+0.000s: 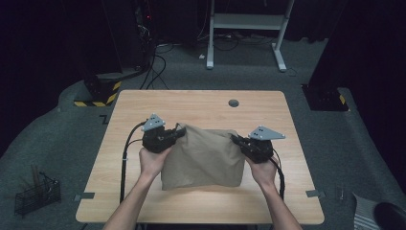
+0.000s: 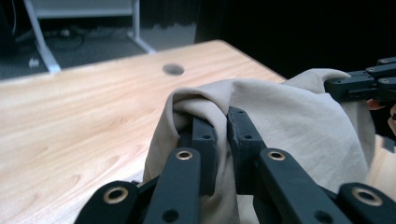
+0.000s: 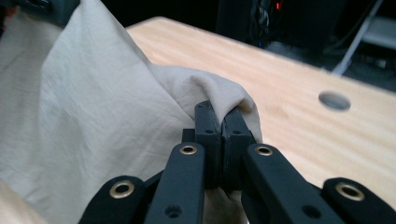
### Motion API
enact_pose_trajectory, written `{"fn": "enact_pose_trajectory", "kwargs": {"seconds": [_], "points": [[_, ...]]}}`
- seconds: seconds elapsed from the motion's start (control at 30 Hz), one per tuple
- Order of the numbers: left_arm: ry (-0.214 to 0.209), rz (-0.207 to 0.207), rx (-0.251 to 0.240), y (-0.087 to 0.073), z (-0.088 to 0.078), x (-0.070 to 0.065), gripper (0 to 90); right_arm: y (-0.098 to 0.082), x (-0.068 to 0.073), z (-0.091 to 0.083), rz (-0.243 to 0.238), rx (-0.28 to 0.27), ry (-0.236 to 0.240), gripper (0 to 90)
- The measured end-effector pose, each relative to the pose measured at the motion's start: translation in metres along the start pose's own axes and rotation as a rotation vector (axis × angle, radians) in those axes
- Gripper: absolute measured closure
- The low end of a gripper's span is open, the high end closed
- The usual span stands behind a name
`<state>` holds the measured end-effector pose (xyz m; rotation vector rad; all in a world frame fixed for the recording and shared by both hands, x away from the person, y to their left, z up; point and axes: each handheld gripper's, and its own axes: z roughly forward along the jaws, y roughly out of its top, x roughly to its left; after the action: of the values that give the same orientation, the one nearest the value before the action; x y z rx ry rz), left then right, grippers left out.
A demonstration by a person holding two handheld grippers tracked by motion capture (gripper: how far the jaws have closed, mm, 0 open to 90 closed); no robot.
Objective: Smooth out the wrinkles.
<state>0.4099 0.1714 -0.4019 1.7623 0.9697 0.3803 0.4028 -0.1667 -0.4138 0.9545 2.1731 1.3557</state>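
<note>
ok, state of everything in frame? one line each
beige cloth: far corners pinched and lifted, near edge on the table
left gripper: shut on the cloth's corner
right gripper: shut on the other corner
table: bare wood around the cloth

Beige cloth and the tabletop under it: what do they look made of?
Beige cloth: looks like thin woven fabric, maybe cotton or linen, matte; it drapes and creases softly where the left gripper and right gripper pinch it. Tabletop: light wood-grain finish, smooth with slight sheen, probably laminate rather than solid wood; cannot tell for sure.
</note>
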Motion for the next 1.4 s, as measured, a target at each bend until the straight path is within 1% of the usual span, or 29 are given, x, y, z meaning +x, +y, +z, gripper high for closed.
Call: {"fn": "enact_pose_trajectory", "kwargs": {"seconds": [0.1,0.13,0.17,0.23,0.3,0.4,0.57,0.67,0.73,0.83,0.87,0.9,0.97,1.17,1.4], "points": [[0.011,-0.013,0.031,-0.003,0.013,0.008,82.9,-0.005,-0.008,0.013,0.019,0.035,-0.009,88.1],[0.014,-0.027,0.04,-0.004,0.018,0.012,82.8,-0.005,-0.01,0.016,0.025,0.04,-0.008,88.1],[0.017,-0.032,0.046,-0.005,0.021,0.014,82.9,-0.006,-0.012,0.021,0.027,0.051,-0.01,88.1],[0.024,-0.035,0.056,-0.007,0.025,0.018,82.8,-0.008,-0.016,0.027,0.04,0.063,-0.012,88.1],[0.031,-0.049,0.07,-0.009,0.03,0.023,82.9,-0.009,-0.019,0.033,0.045,0.076,-0.018,88.1],[0.044,-0.053,0.089,-0.012,0.038,0.029,82.8,-0.011,-0.023,0.041,0.055,0.095,-0.023,88.0],[0.053,-0.077,0.106,-0.017,0.046,0.036,82.8,-0.016,-0.028,0.054,0.074,0.115,-0.029,88.0],[0.058,-0.082,0.117,-0.02,0.051,0.04,82.8,-0.018,-0.031,0.06,0.082,0.123,-0.033,88.0],[0.059,-0.079,0.126,-0.022,0.053,0.043,82.7,-0.02,-0.033,0.064,0.089,0.131,-0.032,88.0],[0.063,-0.085,0.14,-0.024,0.057,0.046,82.7,-0.023,-0.036,0.069,0.106,0.141,-0.031,87.9],[0.065,-0.081,0.147,-0.025,0.059,0.048,82.6,-0.024,-0.036,0.071,0.107,0.144,-0.033,87.9],[0.068,-0.087,0.149,-0.026,0.06,0.048,82.6,-0.025,-0.037,0.073,0.11,0.146,-0.033,87.9],[0.071,-0.078,0.154,-0.028,0.063,0.05,82.5,-0.027,-0.038,0.075,0.116,0.152,-0.035,87.8],[0.076,-0.093,0.167,-0.032,0.069,0.055,81.8,-0.031,-0.042,0.084,0.128,0.164,-0.037,87.6],[0.089,-0.088,0.186,-0.037,0.076,0.059,81.1,-0.038,-0.045,0.093,0.154,0.187,-0.036,87.4]]}}
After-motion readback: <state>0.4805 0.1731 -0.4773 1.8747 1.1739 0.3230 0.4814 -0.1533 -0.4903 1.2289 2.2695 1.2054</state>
